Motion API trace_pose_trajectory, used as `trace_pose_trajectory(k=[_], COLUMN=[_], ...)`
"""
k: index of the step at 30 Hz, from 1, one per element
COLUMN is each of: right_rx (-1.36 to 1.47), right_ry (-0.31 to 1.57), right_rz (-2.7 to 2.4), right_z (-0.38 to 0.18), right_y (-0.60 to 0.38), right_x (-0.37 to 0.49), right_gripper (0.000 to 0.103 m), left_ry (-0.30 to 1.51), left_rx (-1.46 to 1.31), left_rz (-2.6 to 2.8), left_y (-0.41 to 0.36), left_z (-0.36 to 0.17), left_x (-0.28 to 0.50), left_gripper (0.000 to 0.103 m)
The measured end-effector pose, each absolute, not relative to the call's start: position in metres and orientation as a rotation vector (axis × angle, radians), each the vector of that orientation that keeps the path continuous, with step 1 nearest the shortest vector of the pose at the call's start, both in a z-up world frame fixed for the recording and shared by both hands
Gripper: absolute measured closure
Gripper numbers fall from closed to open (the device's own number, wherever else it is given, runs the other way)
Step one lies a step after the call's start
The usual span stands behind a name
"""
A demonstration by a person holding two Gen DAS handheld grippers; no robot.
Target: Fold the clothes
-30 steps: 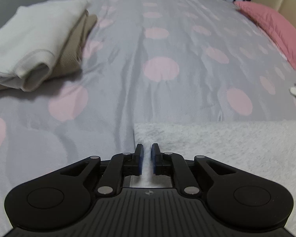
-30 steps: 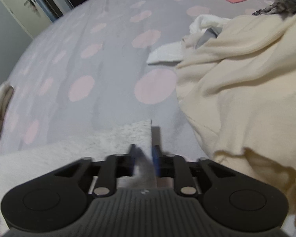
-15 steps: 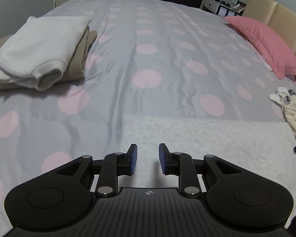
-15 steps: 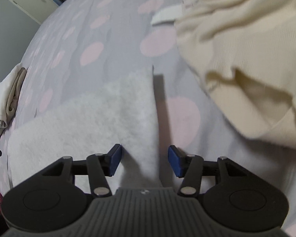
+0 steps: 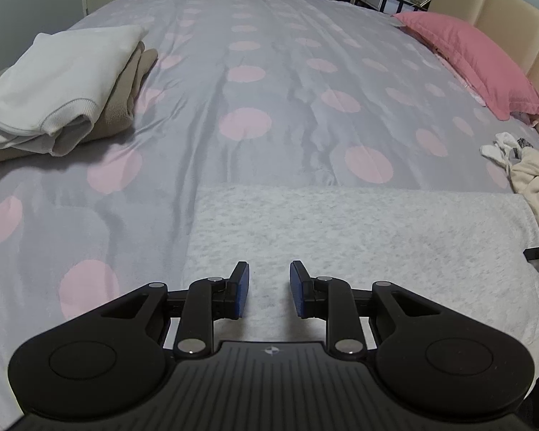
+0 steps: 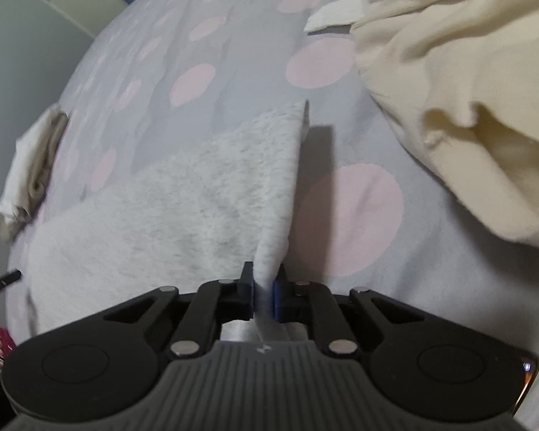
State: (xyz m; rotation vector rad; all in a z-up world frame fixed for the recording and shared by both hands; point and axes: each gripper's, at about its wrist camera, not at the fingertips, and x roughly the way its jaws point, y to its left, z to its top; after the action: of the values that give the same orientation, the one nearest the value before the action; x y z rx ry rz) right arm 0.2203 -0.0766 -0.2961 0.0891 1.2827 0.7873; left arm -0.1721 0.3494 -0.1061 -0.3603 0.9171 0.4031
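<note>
Grey fleece garment (image 5: 359,237) lies flat as a neat rectangle on the near part of the spotted bed (image 5: 269,72), so it looks partly folded. Its right edge is pinched in the right hand-held gripper (image 6: 266,296), lifted slightly; the left hand-held gripper (image 5: 268,289) hovers over it with jaws parted, holding nothing. Folded white and beige pieces (image 5: 61,86) sit stacked at far left, apparently finished. Cream clothes (image 6: 467,89) remain heaped to the right, seemingly still unfolded.
</note>
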Motion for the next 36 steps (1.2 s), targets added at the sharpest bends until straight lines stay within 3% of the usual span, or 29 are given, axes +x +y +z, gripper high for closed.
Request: trace_pose_trajectory(k=[13, 22, 30, 36], right_rx=[0.270, 0.259, 0.209, 0.128], right_ry=[1.236, 1.212, 1.219, 1.309], right_rz=[0.885, 1.081, 1.212, 1.212], right_z=[-0.204, -0.127, -0.109, -0.148], right_y=[-0.053, 0.030, 0.141, 0.215], right_x=[0.175, 0.116, 0.055, 0.014], right_gripper=[0.093, 0.093, 0.093, 0.094], left_ry=[0.839, 0.783, 0.786, 0.819], left_rx=[-0.362, -0.371, -0.381, -0.420], left_rz=[0.345, 0.311, 0.359, 0.431], left_y=[0.345, 0.349, 0.367, 0.393], left_z=[-0.076, -0.050, -0.032, -0.035], left_x=[-0.174, -0.189, -0.208, -0.225], left_gripper=[0.080, 0.079, 0.079, 0.079])
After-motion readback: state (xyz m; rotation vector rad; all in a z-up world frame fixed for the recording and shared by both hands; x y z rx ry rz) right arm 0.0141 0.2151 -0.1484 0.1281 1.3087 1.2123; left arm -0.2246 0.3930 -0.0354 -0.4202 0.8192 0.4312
